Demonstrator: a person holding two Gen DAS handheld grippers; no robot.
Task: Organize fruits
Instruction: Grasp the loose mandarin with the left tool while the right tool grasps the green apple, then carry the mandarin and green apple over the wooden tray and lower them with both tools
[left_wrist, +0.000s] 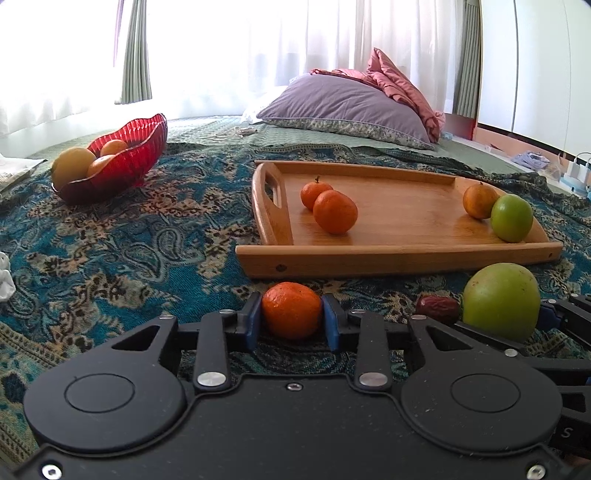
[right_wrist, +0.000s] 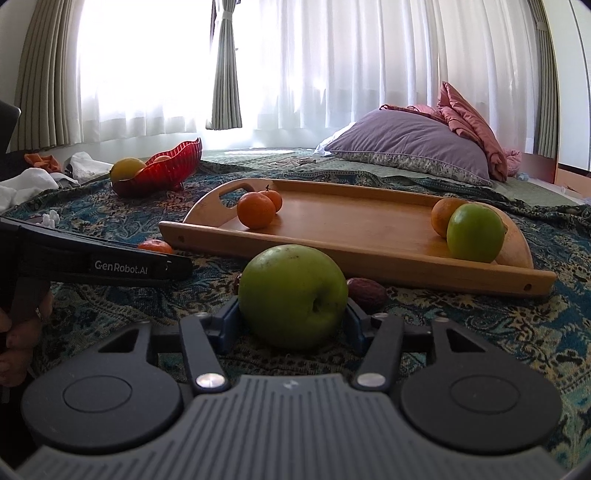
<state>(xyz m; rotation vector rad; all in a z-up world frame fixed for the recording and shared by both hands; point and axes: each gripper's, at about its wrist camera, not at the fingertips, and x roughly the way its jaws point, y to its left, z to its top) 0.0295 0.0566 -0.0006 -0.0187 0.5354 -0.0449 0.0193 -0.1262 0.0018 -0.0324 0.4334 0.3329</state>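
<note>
1. Your left gripper (left_wrist: 291, 319) is closed on a small mandarin (left_wrist: 291, 310), blue pads pressed to both of its sides, low over the patterned bedspread (left_wrist: 129, 236); the fruit sits squarely between the fingertips, likely gripped for a move to a container.
2. Your right gripper (right_wrist: 291, 314) clasps a large green apple (right_wrist: 293, 295) the same way, its pads against the fruit's flanks. A dark red date (right_wrist: 365, 290) lies on the cloth just beside that apple, outside the grip.
3. Just beyond both tools, the wooden tray (left_wrist: 399, 254) holds two mandarins at its handle end and an orange touching a green fruit (left_wrist: 511, 218) at the other, which suggests sorting by kind.
4. Farther left, a red glass bowl (left_wrist: 129, 162) carries yellow and orange fruit.
5. At the back, a purple pillow (left_wrist: 343, 103) rests before bright curtains.
</note>
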